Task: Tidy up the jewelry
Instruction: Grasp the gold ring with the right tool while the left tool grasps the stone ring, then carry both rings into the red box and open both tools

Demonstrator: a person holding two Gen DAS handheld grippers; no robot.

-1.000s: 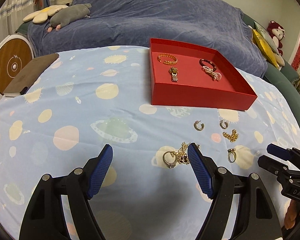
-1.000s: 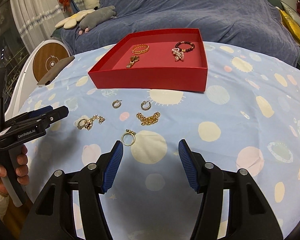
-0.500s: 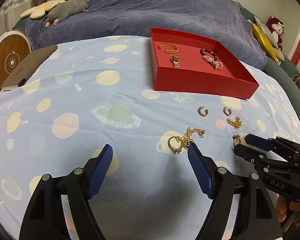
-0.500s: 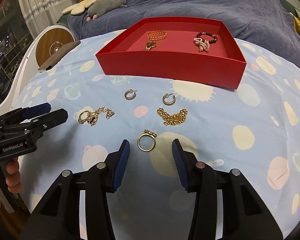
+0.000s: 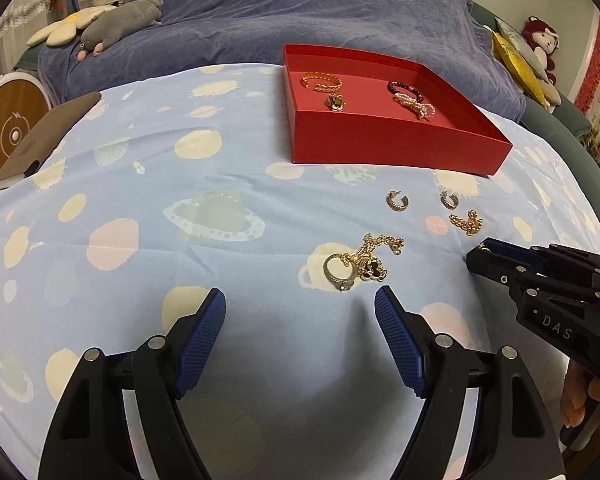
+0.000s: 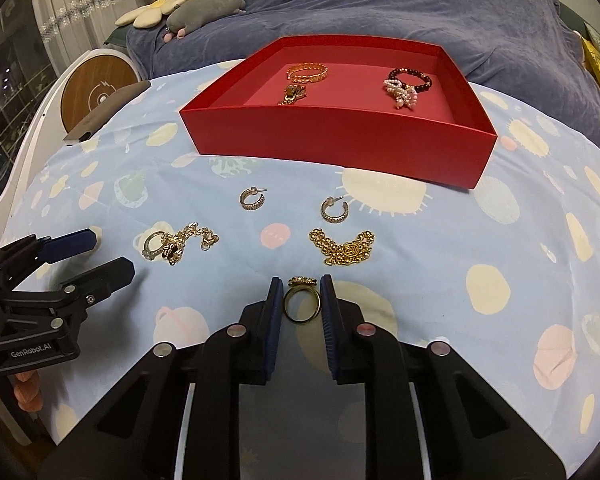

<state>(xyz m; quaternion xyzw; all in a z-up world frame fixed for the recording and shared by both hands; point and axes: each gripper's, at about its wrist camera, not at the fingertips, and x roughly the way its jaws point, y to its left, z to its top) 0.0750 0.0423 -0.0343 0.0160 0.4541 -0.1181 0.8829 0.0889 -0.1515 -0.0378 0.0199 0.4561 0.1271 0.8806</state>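
Note:
A red tray (image 6: 332,138) (image 5: 384,144) on the spotted blue cloth holds a gold bracelet (image 6: 307,72), a gold clasp piece (image 6: 293,93) and bead bracelets (image 6: 407,86). In front of it lie two hoop earrings (image 6: 253,199) (image 6: 334,210), a gold chain (image 6: 343,247) and a silver ring tangled with a chain (image 5: 358,266) (image 6: 176,242). My right gripper (image 6: 301,304) has its jaws closed in around a gold ring (image 6: 302,300) lying on the cloth. My left gripper (image 5: 300,320) is open and empty, just short of the ring-and-chain tangle.
A brown notebook (image 5: 44,140) lies at the cloth's left edge beside a round wooden-faced device (image 5: 10,132). A blue-covered sofa with plush toys (image 5: 116,26) stands behind the table. The cloth to the right of the tray carries nothing.
My right gripper moved forward and narrowed its jaws around the gold ring. My left gripper drew back a little from the ring-and-chain tangle and stayed open.

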